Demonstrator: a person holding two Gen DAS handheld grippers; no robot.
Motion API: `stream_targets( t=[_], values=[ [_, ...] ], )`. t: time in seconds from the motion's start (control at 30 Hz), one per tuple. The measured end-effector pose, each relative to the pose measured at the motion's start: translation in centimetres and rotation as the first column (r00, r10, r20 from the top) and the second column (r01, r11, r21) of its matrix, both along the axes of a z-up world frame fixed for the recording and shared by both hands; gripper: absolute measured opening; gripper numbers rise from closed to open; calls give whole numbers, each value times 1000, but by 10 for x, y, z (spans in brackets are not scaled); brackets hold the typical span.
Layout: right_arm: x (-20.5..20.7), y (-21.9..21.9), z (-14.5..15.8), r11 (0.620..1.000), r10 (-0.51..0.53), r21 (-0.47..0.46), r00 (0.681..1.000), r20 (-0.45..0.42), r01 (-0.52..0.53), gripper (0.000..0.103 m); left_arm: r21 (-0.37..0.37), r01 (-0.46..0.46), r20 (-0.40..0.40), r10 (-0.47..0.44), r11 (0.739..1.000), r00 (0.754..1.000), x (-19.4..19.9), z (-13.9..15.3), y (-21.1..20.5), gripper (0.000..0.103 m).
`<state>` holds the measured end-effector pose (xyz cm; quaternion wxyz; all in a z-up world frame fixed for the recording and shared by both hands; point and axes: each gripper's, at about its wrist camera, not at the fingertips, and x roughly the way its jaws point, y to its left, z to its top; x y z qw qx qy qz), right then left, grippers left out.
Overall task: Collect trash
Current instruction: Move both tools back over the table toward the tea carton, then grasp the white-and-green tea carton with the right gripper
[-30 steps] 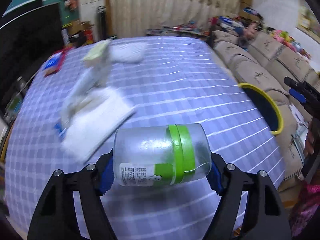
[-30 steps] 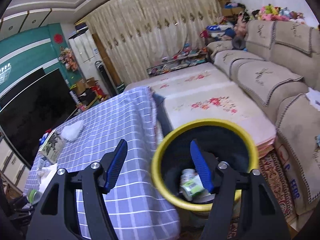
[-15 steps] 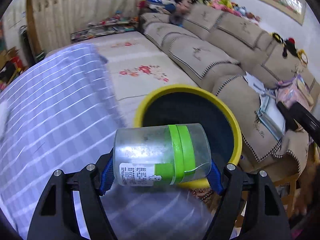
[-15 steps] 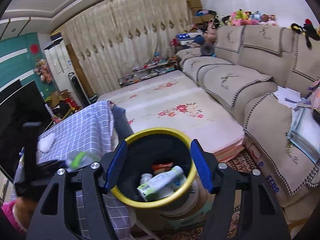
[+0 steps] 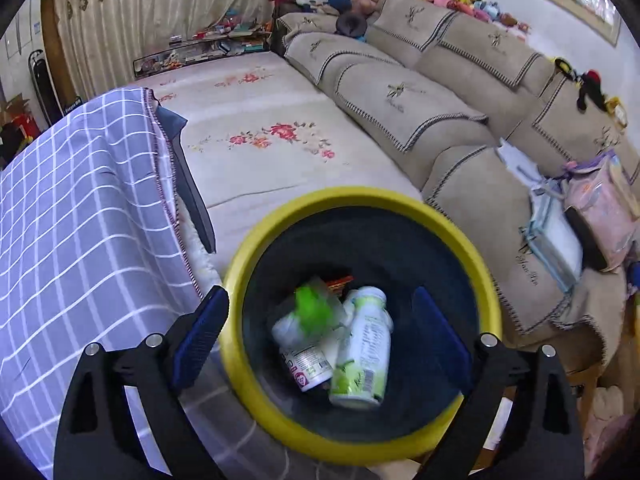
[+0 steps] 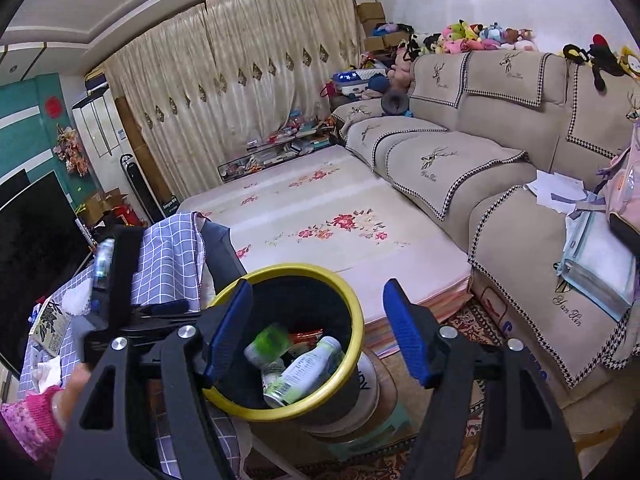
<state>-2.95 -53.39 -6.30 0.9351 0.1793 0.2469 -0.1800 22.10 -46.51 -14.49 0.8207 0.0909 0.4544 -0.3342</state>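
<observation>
The clear jar with the green lid [image 5: 310, 312] is loose inside the yellow-rimmed black bin [image 5: 360, 196], blurred, on top of a white and green bottle [image 5: 362, 352] and other trash. My left gripper [image 5: 320, 300] hangs over the bin with its jaws opening and nothing between the pads. In the right wrist view the same jar [image 6: 268, 340] and bottle [image 6: 304, 372] lie in the bin [image 6: 296, 270]. The left gripper [image 6: 176, 312] reaches in from the left. My right gripper [image 6: 317, 288] hovers above the bin, jaws opening slightly, holding nothing.
The table with the purple checked cloth [image 5: 80, 220] stands left of the bin, with a tissue pack [image 6: 50, 320] and paper on it. A beige sofa [image 5: 400, 100] runs along the right, a flowered mat [image 5: 260, 140] behind. A pink sleeve [image 6: 28, 420] is at lower left.
My left gripper swung from over the table to above the bin, opened and let go of the jar, which dropped in. The right gripper drew slightly nearer the bin.
</observation>
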Motion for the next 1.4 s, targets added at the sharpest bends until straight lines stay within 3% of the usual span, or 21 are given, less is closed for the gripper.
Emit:
stream_targets(
  t=[0.17, 0.37, 0.63, 0.73, 0.93, 1.07, 1.2, 1.4],
  values=[
    [10, 10, -6, 999, 38, 12, 999, -11, -37, 66, -87, -54, 45, 59, 995, 997, -34, 35, 61, 97],
    [36, 44, -12, 991, 133, 21, 990, -36, -132, 67, -170, -197, 36, 205, 966, 978, -71, 57, 175, 98],
    [79, 122, -8, 953, 303, 14, 952, -48, -303, 67, -172, -439, 94, 458, 882, 884, -111, 68, 321, 98],
    [94, 171, -6, 914, 406, 16, 913, -50, -405, 67, -171, -509, 91, 528, 844, 844, -118, 67, 364, 98],
    [124, 281, -5, 789, 614, 14, 786, -73, -615, 68, -177, -627, 119, 649, 759, 752, -137, 69, 443, 98],
    [143, 345, -7, 723, 689, 14, 719, -87, -691, 68, -203, -680, 103, 706, 704, 700, -147, 67, 481, 98],
    [161, 393, -6, 683, 728, 13, 679, -96, -730, 68, -204, -703, 90, 728, 681, 680, -151, 60, 496, 98],
    [194, 434, 2, 665, 744, 11, 660, -106, -747, 68, -212, -725, 85, 751, 655, 654, -159, 54, 518, 98]
  ],
)
